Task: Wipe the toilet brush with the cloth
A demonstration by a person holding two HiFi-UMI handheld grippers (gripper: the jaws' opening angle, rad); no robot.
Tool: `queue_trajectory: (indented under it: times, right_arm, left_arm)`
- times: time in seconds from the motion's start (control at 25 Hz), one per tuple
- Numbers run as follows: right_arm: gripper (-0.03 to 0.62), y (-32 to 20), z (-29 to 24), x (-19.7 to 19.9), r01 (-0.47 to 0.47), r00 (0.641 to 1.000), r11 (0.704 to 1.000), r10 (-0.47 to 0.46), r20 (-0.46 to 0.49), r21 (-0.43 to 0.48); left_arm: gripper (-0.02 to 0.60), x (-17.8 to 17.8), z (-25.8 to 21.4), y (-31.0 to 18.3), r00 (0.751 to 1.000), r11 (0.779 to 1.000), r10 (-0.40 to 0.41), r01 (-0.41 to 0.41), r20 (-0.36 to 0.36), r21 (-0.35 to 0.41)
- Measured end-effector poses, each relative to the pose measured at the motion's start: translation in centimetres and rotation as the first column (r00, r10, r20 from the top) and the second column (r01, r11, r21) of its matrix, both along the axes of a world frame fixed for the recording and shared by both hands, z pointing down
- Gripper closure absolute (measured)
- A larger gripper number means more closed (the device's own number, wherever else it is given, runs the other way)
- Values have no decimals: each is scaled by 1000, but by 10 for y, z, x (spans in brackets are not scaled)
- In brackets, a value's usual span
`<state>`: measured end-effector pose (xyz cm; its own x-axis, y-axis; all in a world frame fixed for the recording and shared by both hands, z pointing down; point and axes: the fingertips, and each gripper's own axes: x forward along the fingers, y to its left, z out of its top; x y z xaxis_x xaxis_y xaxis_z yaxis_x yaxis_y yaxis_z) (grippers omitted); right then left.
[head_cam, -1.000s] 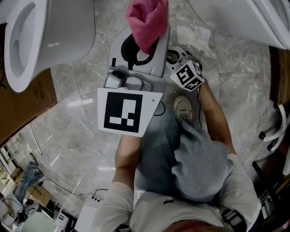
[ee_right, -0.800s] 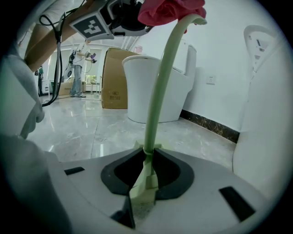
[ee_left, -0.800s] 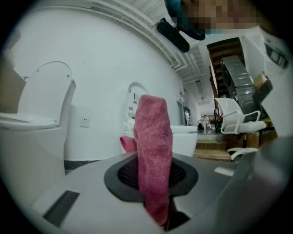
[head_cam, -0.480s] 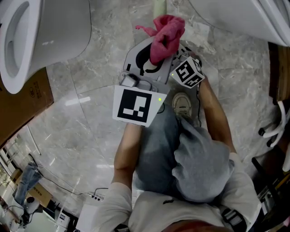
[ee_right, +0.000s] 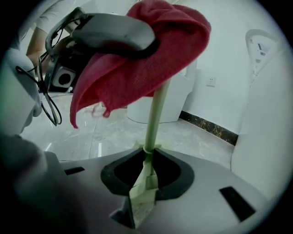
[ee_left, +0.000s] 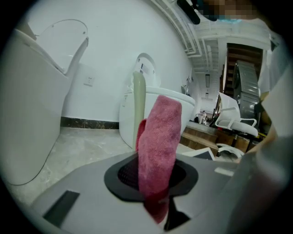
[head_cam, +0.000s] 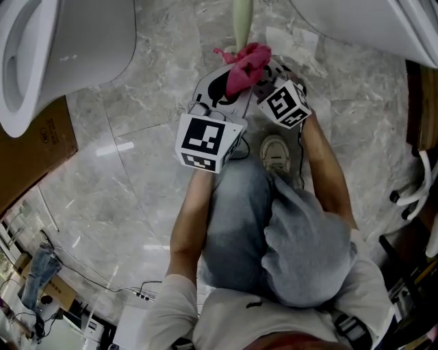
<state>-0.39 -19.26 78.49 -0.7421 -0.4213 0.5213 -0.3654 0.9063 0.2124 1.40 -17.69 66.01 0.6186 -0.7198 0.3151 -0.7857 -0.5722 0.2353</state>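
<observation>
The toilet brush's pale green handle (ee_right: 154, 111) stands upright, with my right gripper (ee_right: 146, 176) shut on its lower part. In the head view the handle (head_cam: 241, 20) rises past the top edge; the brush head is hidden. A pink cloth (ee_left: 158, 141) is pinched in my left gripper (ee_left: 158, 185), which is shut on it. The cloth (ee_right: 142, 59) drapes over and against the handle's upper part, with the left gripper's fingers (ee_right: 114, 31) on top of it. From above, the cloth (head_cam: 246, 60) sits just ahead of both marker cubes, and the handle (ee_left: 138, 103) shows right behind it.
White toilets stand at upper left (head_cam: 61, 55) and upper right (head_cam: 369, 27). Brown cardboard (head_cam: 34, 157) lies at the left. Crumpled white paper (head_cam: 294, 42) lies on the marble floor (head_cam: 123, 178). The person's shoe (head_cam: 276, 158) is beneath the right gripper's cube (head_cam: 284, 104).
My left gripper has sunk away from the head camera with the cloth, bringing it onto the brush handle. The right gripper has kept still.
</observation>
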Motion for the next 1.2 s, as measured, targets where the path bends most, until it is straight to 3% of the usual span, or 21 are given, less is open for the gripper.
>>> queue_trajectory:
  times: [0.28, 0.52, 0.72, 1.2]
  right_arm:
    - [531, 0, 1, 0, 5, 1000, 1000, -5, -3, 1]
    - [531, 1, 1, 1, 2, 1000, 1000, -2, -4, 8]
    - [531, 0, 2, 1, 3, 1000, 1000, -3, -9, 9]
    - [529, 2, 4, 0, -5, 999, 1000, 5, -36, 13]
  left_arm:
    - [496, -1, 54, 5, 997, 998, 18, -14, 73, -64]
    - [496, -3, 68, 5, 996, 999, 1, 4, 93, -54]
    - [495, -6, 27, 2, 995, 1000, 2, -5, 100, 29]
    - [495, -23, -96, -18, 997, 979, -67, 71, -25, 190]
